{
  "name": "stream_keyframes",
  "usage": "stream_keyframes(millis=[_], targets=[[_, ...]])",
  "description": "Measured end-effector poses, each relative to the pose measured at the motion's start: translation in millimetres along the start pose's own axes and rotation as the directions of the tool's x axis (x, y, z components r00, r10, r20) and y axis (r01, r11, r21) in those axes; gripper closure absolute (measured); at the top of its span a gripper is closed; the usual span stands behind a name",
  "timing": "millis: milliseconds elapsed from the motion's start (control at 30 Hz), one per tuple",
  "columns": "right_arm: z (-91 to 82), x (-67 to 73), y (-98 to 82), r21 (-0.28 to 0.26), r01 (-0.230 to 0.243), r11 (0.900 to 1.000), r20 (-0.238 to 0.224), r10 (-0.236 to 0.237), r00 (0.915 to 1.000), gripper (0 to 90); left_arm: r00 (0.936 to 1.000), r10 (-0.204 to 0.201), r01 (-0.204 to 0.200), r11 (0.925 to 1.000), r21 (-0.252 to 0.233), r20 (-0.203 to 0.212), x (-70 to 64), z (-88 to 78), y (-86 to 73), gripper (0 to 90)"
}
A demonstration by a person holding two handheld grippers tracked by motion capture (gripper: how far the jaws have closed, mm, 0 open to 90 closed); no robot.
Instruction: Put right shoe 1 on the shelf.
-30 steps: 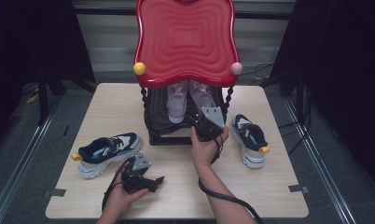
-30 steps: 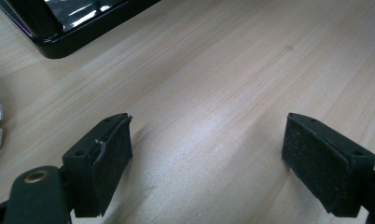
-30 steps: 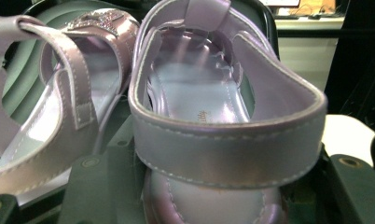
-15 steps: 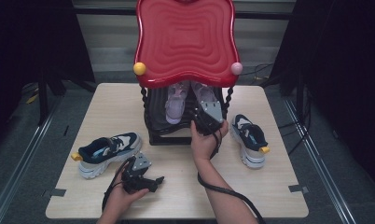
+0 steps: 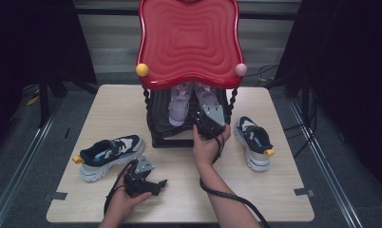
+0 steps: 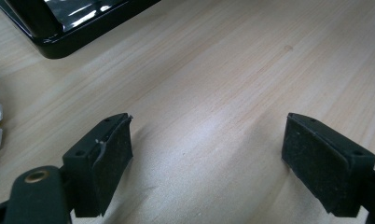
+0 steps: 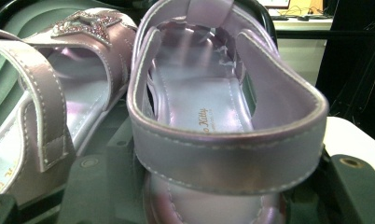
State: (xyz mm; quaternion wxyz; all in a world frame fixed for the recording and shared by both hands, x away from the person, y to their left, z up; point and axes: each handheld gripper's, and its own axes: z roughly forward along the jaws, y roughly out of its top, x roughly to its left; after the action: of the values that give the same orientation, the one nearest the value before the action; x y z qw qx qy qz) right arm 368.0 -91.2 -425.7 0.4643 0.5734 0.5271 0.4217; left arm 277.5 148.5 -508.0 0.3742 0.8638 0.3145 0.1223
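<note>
- High view, centre: your right gripper (image 5: 209,124) sits at the heel of the right sandal (image 5: 204,96), on the black shelf (image 5: 157,124) under the red top (image 5: 189,40).
- Right gripper view: the sandal's (image 7: 213,140) heel strap crosses the lower middle of the frame between your jaws, which stand on either side of it, partly apart; whether the pads press on it, you cannot tell.
- Right gripper view, left side: the second sandal (image 7: 41,93), with its glittery star, lies just beside the first.
- High view, lower left: your left gripper (image 5: 144,180) rests on the table (image 5: 274,190), near the left sneaker (image 5: 108,154).
- Left gripper view: its jaws stand wide apart with nothing between them, bare table (image 6: 199,84) beneath; a corner of the black shelf (image 6: 59,32) shows at upper left.
- High view, right of centre: the other sneaker (image 5: 253,142) lies on the table beside the shelf, close to your right hand (image 5: 208,147).
</note>
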Motion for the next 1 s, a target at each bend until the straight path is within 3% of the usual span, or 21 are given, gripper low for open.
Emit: stream_keyframes(millis=[367,700,1000], targets=[[0.9,-6.3,-5.8,0.047,0.011,0.999,-0.071,-0.007,0.9975,33.4,1.0,-0.001,0.001,1.0,0.0,0.0,0.0,0.0,0.0,15.6],[-0.2,-18.0,-12.6,0.107,0.065,0.992,-0.187,-0.044,0.9814,21.9,1.0,0.0,0.0,1.0,0.0,0.001,0.0,0.1,0.0,15.6],[-8.7,-27.0,-14.1,0.108,0.084,0.991,-0.224,-0.058,0.9729,21.8,1.0,0.0,0.0,1.0,-0.001,0.0,-0.1,0.1,0.1,15.6]])
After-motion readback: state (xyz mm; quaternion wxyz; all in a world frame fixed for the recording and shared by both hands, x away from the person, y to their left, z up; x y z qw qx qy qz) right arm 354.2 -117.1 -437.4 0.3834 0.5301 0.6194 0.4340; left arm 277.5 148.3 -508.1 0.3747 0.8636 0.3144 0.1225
